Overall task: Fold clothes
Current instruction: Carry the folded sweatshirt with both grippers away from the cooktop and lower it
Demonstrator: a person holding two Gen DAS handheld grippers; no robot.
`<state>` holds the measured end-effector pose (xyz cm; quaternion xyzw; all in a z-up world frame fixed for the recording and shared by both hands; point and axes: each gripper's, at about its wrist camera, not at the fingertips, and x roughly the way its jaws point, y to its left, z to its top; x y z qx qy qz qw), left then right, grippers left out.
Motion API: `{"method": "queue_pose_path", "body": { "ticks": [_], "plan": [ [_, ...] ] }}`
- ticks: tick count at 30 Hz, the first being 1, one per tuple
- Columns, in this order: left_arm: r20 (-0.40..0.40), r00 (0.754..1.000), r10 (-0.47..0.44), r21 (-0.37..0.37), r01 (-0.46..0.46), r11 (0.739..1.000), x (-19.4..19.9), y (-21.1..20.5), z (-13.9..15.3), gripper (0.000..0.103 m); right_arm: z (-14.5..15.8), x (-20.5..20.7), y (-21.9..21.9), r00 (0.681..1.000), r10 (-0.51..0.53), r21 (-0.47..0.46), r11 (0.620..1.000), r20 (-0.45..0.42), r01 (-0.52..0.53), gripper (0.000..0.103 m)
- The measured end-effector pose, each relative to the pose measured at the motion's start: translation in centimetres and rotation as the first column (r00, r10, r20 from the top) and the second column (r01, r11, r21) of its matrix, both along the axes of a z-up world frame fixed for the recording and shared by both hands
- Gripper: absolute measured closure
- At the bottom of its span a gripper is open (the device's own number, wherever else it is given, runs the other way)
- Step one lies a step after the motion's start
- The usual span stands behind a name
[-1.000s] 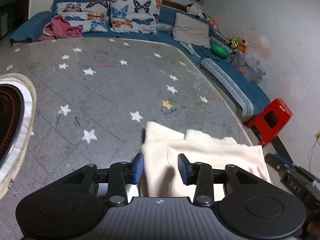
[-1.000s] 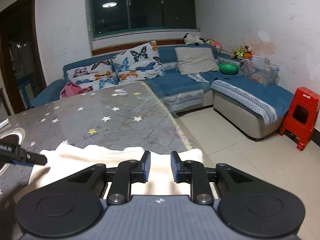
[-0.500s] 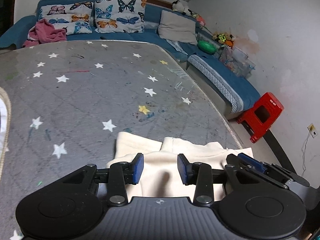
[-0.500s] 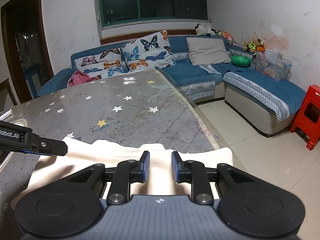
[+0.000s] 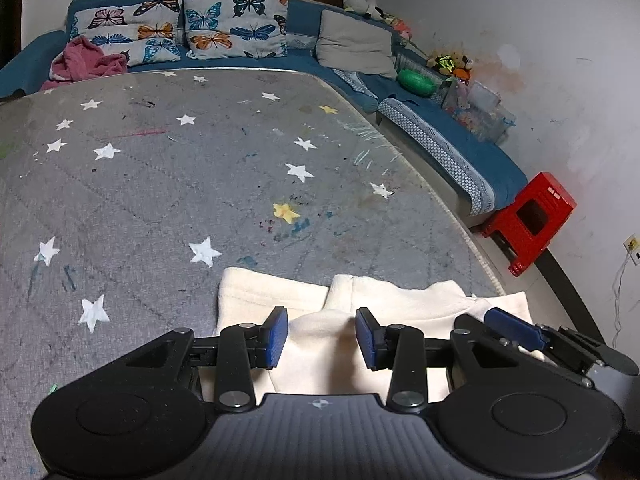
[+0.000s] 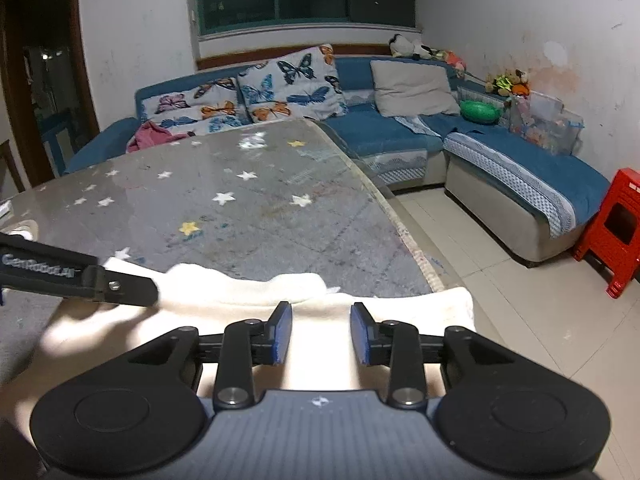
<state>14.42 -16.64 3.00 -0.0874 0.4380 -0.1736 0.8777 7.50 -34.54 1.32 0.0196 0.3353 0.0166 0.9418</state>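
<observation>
A cream garment [image 5: 400, 300] lies folded on the grey star-patterned table [image 5: 200, 184], at its near right corner. My left gripper [image 5: 321, 336] hovers open over the garment's near part, with a soft bump of cloth between its blue pads. My right gripper [image 6: 321, 332] is also open, low over the garment [image 6: 248, 288] near the table's right edge. The garment's right end [image 6: 460, 304] reaches past that edge. The right gripper's finger [image 5: 516, 332] shows at the right of the left wrist view. The left gripper's finger [image 6: 120, 288] rests on the cloth in the right wrist view.
A blue corner sofa [image 6: 400, 136] with butterfly cushions [image 5: 236, 24] runs behind and right of the table. A pink cloth [image 5: 84, 64] lies on it. A red stool [image 6: 616, 232] stands on the tiled floor. Toys and a green bowl [image 6: 480, 110] sit at the back right.
The left gripper has moved right along the garment, closer to the right gripper. The right gripper's jaws stand a little wider than before. The garment stays flat on the table.
</observation>
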Motion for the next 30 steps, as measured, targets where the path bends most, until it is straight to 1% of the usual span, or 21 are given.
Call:
{"method": "queue_pose_path", "body": {
  "ticks": [1, 6, 11, 15, 18, 22, 25, 27, 30],
  "plan": [
    [0.003, 1.0, -0.002, -0.008, 0.003, 1.0, -0.1, 0.0, 0.2, 0.062, 0.1, -0.1, 0.2, 1.0, 0.007, -0.004, 1.0, 0.001, -0.007, 0.065],
    [0.031, 0.999, -0.039, -0.002, 0.039, 0.999, -0.6, -1.0, 0.7, 0.062, 0.1, -0.7, 1.3, 0.999, 0.047, -0.022, 0.999, -0.001, -0.047, 0.063],
    [0.021, 0.998, -0.053, 0.022, 0.052, 0.998, -0.3, -1.7, -0.1, 0.062, -0.2, -1.6, 2.5, 0.998, 0.069, -0.054, 0.996, -0.013, -0.07, 0.062],
    [0.028, 0.998, -0.051, 0.025, 0.05, 0.998, -0.3, -1.7, -0.3, 0.062, 0.4, -3.3, 2.7, 0.996, 0.09, -0.041, 0.995, -0.02, -0.09, 0.06],
    [0.033, 0.998, -0.047, 0.025, 0.046, 0.999, -0.5, -1.6, -0.3, 0.062, 0.6, -4.8, 3.1, 0.995, 0.099, -0.061, 0.993, -0.021, -0.1, 0.06],
    [0.04, 0.998, -0.042, 0.031, 0.04, 0.999, -0.6, -1.4, -0.4, 0.062, 0.5, -7.2, 3.1, 0.994, 0.103, -0.057, 0.993, -0.027, -0.105, 0.059],
    [0.038, 0.999, -0.035, 0.029, 0.034, 0.999, -0.8, -1.2, -0.3, 0.062, 0.7, -8.5, 3.1, 0.994, 0.105, -0.075, 0.991, -0.02, -0.107, 0.059],
    [0.04, 0.998, -0.04, 0.018, 0.039, 0.999, -1.3, -1.0, 0.1, 0.062, 1.1, -9.2, 3.0, 0.994, 0.105, -0.087, 0.991, -0.011, -0.106, 0.058],
    [0.061, 0.996, -0.067, 0.004, 0.067, 0.998, -2.9, -0.7, 0.9, 0.06, 1.8, -10.0, 2.5, 0.996, 0.088, -0.083, 0.993, 0.013, -0.087, 0.053]
  ]
}}
